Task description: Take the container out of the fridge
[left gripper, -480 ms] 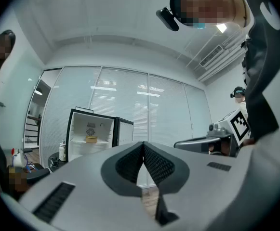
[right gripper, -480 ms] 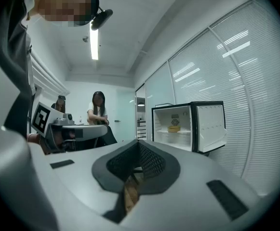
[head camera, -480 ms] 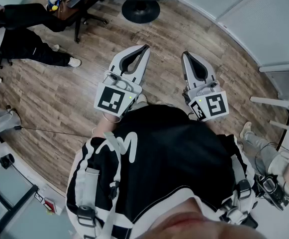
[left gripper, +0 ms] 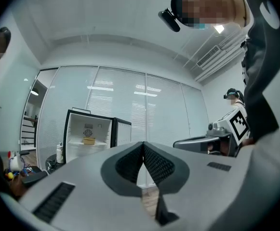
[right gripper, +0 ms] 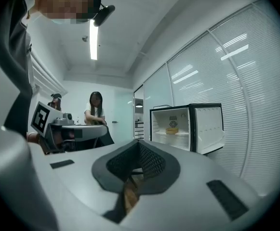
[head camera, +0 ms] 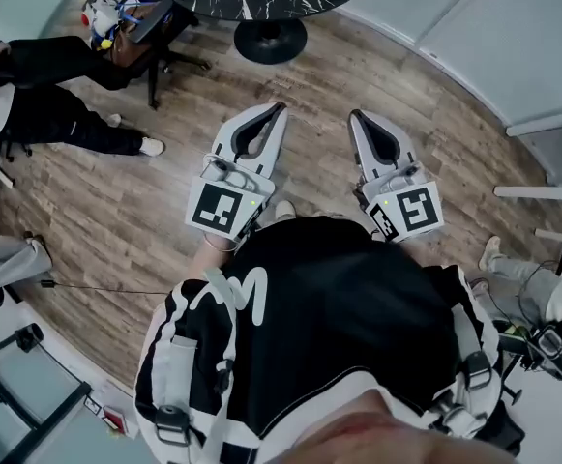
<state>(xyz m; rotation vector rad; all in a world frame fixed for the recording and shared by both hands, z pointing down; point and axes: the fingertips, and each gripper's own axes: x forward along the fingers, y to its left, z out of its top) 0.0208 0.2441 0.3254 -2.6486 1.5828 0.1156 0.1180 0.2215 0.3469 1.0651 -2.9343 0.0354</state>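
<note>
Left tool [head camera: 281, 107] and right tool [head camera: 354, 115] are both closed tight and empty. The yellowish container [right gripper: 172, 130] sits on a shelf in the open fridge [right gripper: 191, 129], right of centre, well apart. Arriving with the jaws closed would likely shove it backward or tip it.

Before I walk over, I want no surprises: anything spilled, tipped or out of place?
Nothing stands out: the fridge is upright, door open, the container level inside; left gripper and right gripper are shut, empty.
</note>
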